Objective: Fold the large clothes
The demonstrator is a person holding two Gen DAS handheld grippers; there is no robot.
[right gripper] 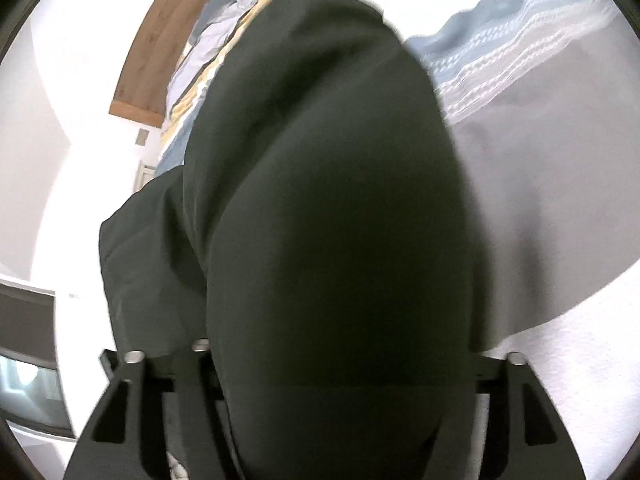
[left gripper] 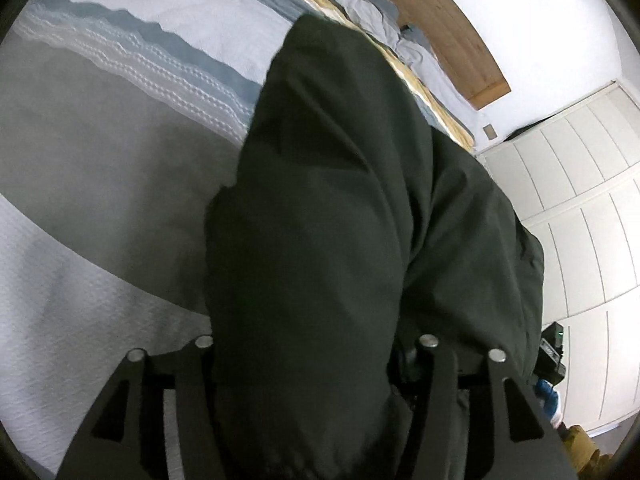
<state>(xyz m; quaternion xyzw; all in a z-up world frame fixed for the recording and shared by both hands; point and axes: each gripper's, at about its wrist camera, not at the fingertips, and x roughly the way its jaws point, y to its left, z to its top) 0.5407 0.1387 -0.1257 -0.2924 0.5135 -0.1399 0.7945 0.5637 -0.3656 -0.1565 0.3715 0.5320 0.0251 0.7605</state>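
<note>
Left gripper (left gripper: 316, 364): your fingers are buried under dark cloth that spills from between them. You cannot tell from this view whether they are clamped or apart.
Right gripper (right gripper: 344, 360): same story; cloth covers the fingertips, so you cannot tell how the jaws stand.
Garment (left gripper: 340, 220): dark green-black, bulky. From your left camera it runs from 6 o'clock up to about 12, with a second fold sagging toward 3 o'clock. From your right camera (right gripper: 328, 200) it fills the centre, a lower fold trailing toward 9 o'clock.
Garment position: it rises up from both grippers, in front of the bed. Whether any of it touches the bed you cannot tell.
Bed (left gripper: 120, 60): striped cover in pale blue, white and grey, lying from 8 to 12 o'clock in the left view, from 12 to 3 in the right.
Headboard (left gripper: 452, 36): wood, at 1 o'clock left view, 11 o'clock right view.
Wardrobe (left gripper: 580, 208): white panelled doors at 3 o'clock, left view.
Focus: right view is blurred.
</note>
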